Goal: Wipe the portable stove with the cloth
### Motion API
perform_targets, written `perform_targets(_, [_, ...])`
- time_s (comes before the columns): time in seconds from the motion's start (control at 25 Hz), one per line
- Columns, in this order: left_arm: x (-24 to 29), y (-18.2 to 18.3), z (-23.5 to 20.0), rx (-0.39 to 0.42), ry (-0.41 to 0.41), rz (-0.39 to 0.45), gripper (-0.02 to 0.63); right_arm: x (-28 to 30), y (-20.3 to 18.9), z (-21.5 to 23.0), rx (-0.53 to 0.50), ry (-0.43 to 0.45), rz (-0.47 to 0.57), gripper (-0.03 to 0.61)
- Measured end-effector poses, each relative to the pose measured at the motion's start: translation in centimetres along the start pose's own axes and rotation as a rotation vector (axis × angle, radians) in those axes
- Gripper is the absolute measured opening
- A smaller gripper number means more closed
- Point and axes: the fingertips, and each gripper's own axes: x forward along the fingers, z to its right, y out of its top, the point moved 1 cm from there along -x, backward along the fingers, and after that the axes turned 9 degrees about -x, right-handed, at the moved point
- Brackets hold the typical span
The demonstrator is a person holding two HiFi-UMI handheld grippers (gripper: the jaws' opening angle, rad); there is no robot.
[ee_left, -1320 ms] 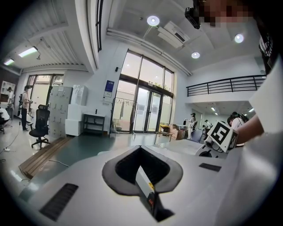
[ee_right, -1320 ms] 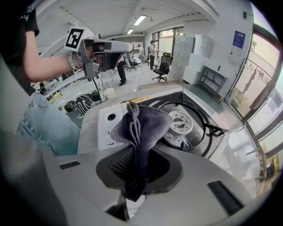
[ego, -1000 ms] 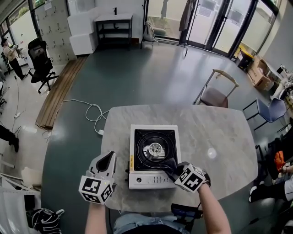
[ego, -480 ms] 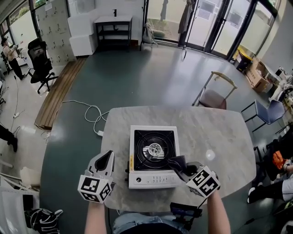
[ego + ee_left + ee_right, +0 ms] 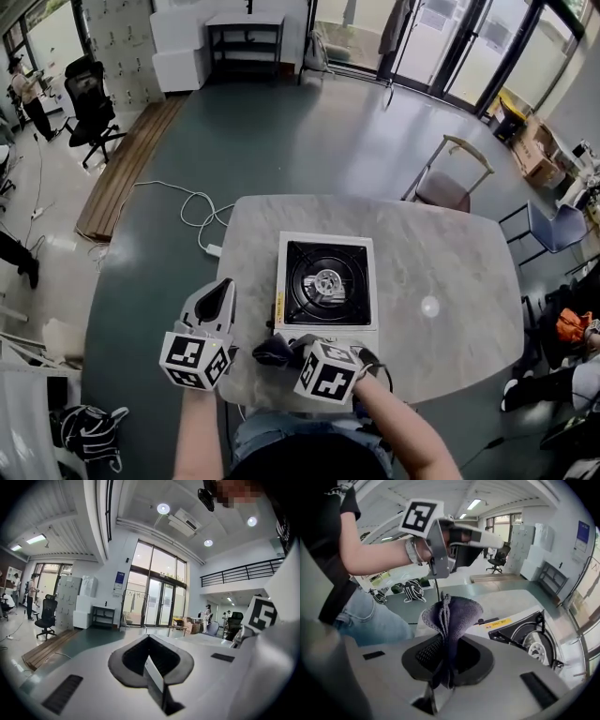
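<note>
- Your right gripper clamps the dark cloth, which bunches out past its jaws.
- The cloth sits just off the stove's near-left corner, by the table edge.
- Your left gripper is closed on nothing, left of the stove.

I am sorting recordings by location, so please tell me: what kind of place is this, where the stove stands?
Probably an open office or studio hall, not a kitchen. It has tall glass doors, an office chair, and a railed upper gallery.
</note>
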Motion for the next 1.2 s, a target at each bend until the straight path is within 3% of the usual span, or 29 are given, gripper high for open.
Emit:
perform_targets(0.24, [-1.5, 0.4, -1.6, -0.028, 0.038, 0.02, 0.011, 4.2, 0.8, 1.0, 0.187, 0.014, -0.04, 0.061])
perform_targets(0.4, [-1.7, 0.3, -1.8, -0.033, 0.045, 0.021, 0.011, 3.9, -0.3, 3.4, 0.316, -0.044, 0.02, 0.061])
perform_targets(0.56, [-1.4, 0.4, -1.8, -0.028, 0.038, 0.023, 0.011, 3.0, -2.1, 3.9, 0.454, -0.023, 0.07, 0.061])
perform_targets(0.84, [-0.2, 0.7, -1.1, -0.024, 0.013, 0.016, 0.011, 0.5, -6.7, 4.5, 0.644, 0.002, 0.1, 0.061])
perform_targets(1.04, [0.8, 0.6, -0.2, -0.016, -0.013, 0.006, 0.011, -1.8, -10.9, 5.1, 0.707, -0.003, 0.08, 0.061])
perform_targets(1.2, [1.4, 0.6, 0.4, -0.01, -0.03, -0.001, 0.011, -4.4, -15.0, 5.1, 0.807, -0.043, 0.077, 0.061])
